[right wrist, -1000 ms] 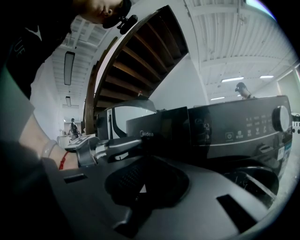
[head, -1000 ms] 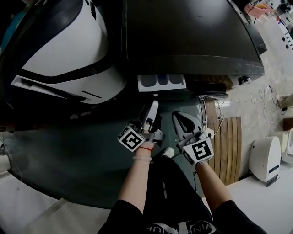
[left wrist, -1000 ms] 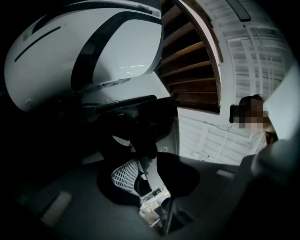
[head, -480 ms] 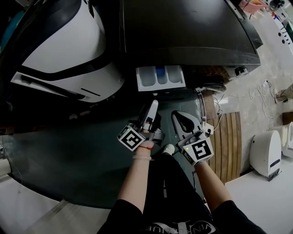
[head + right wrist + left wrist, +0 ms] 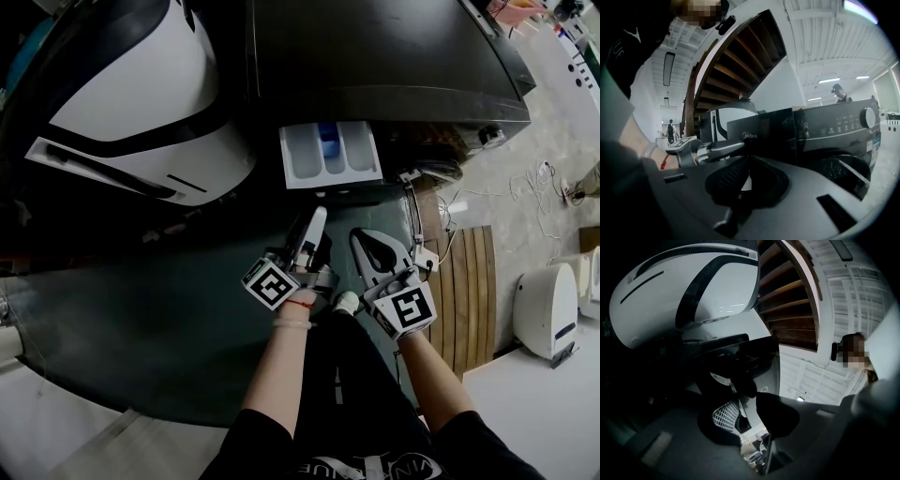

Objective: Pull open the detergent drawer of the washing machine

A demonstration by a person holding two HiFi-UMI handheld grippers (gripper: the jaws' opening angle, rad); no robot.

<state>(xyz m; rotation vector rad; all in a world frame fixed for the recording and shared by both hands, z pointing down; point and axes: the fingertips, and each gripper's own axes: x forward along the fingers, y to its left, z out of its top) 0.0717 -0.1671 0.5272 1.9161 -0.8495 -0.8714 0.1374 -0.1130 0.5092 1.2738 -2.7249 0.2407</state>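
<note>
The black washing machine (image 5: 375, 66) fills the top of the head view. Its white detergent drawer (image 5: 330, 155) sticks out toward me, with a blue insert in the middle compartment. My left gripper (image 5: 317, 214) has its tips at the drawer's black front panel (image 5: 740, 350), jaws closing on the lower edge. The right gripper view shows that left gripper (image 5: 717, 149) reaching the panel (image 5: 759, 136). My right gripper (image 5: 361, 236) hangs just right of it, below the drawer, fingertips together and holding nothing.
A white rounded machine (image 5: 141, 103) stands left of the washer. On the floor to the right lie a wooden slat board (image 5: 466, 291), cables (image 5: 525, 202) and a white appliance (image 5: 544, 319). Two people (image 5: 840, 93) (image 5: 671, 127) stand far off.
The drawer has slid further out of the washer, showing more of its white compartments. Both grippers have drawn back from the machine together.
</note>
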